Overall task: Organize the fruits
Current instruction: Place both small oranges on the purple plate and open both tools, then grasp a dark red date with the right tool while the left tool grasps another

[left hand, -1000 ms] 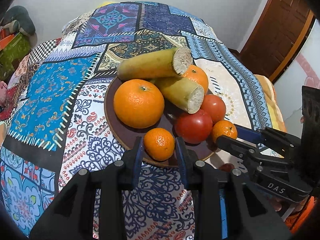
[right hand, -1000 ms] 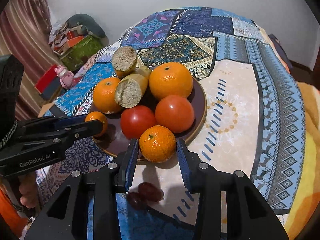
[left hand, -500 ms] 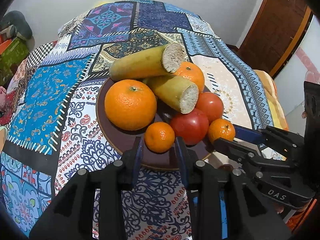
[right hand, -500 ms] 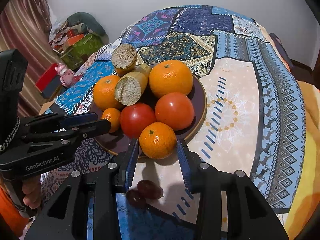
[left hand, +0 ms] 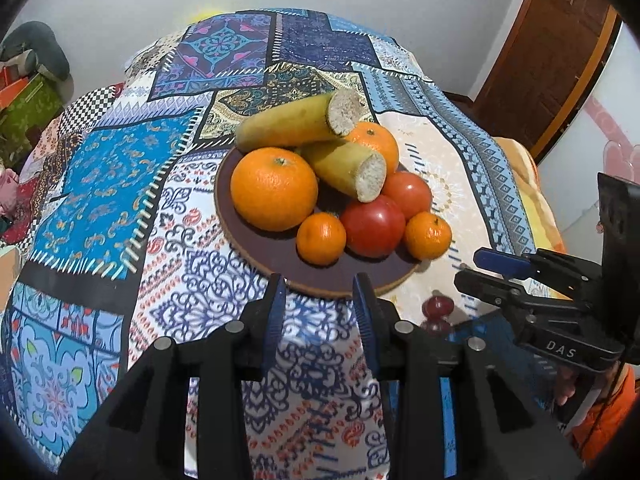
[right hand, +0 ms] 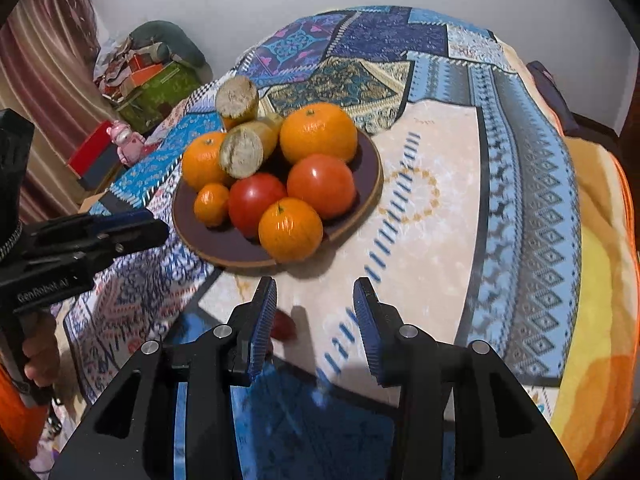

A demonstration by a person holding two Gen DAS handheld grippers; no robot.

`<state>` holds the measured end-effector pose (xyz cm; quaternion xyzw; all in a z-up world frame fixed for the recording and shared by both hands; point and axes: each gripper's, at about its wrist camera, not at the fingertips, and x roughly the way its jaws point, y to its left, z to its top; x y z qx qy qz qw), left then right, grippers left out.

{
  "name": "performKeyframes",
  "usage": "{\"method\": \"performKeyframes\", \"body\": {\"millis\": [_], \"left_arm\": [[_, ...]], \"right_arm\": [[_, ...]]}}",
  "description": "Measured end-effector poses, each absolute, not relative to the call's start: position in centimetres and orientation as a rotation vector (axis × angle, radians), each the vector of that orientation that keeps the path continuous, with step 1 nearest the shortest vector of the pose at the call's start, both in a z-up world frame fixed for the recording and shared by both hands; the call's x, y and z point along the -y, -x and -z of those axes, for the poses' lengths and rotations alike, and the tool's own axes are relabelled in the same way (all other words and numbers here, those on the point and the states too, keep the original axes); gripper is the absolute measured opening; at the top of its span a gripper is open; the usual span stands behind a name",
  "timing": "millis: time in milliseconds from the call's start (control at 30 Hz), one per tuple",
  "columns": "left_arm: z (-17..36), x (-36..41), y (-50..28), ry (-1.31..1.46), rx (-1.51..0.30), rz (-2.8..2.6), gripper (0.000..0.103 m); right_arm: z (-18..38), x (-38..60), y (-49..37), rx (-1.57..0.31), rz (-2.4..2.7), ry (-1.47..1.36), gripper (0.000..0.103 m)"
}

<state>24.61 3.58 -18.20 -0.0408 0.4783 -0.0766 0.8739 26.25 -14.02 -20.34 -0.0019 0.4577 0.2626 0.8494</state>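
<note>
reading "das" on the right tongs (left hand: 486, 270) and "genrobot.ai" on the left tongs (right hand: 132, 228), both released and empty.

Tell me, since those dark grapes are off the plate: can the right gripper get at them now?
Probably yes. The grapes lie on the cloth beside the right gripper's open, empty jaws, with nothing covering them.

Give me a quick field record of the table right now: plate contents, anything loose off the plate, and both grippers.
plate: brown, round, on the patterned tablecloth
on plate: large orange, second large orange, two small oranges, two tomatoes, two cut yellow stalks
off plate: dark red grapes on the cloth, near the plate's front edge
left gripper: open, empty, short of the plate
right gripper: open, empty, grapes beside its left finger
</note>
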Motion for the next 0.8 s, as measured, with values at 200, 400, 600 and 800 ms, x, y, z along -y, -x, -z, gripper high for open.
{"method": "performKeyframes", "body": {"millis": [200, 400, 600, 800], "left_arm": [[18.6, -4.0, -23.5, 0.104, -1.016, 0.158, 0.039], [19.3, -3.9, -23.1, 0.114, -1.033, 0.166, 0.039], [19.8, -3.5, -22.9, 0.120, -1.045, 0.179, 0.040], [19.9, -2.1, -22.6, 0.109, -1.060, 0.216, 0.040]], "right_arm": [[21.1, 13.0, -25.7, -0.983, -0.576, 0.028, 0.037], [21.7, 11.8, -25.9, -1.008, -0.598, 0.036, 0.037], [22.0, 12.2, -26.0, -1.025, -0.611, -0.001, 0.022], [21.7, 13.4, -25.4, -1.013, -0.593, -0.022, 0.022]]}}
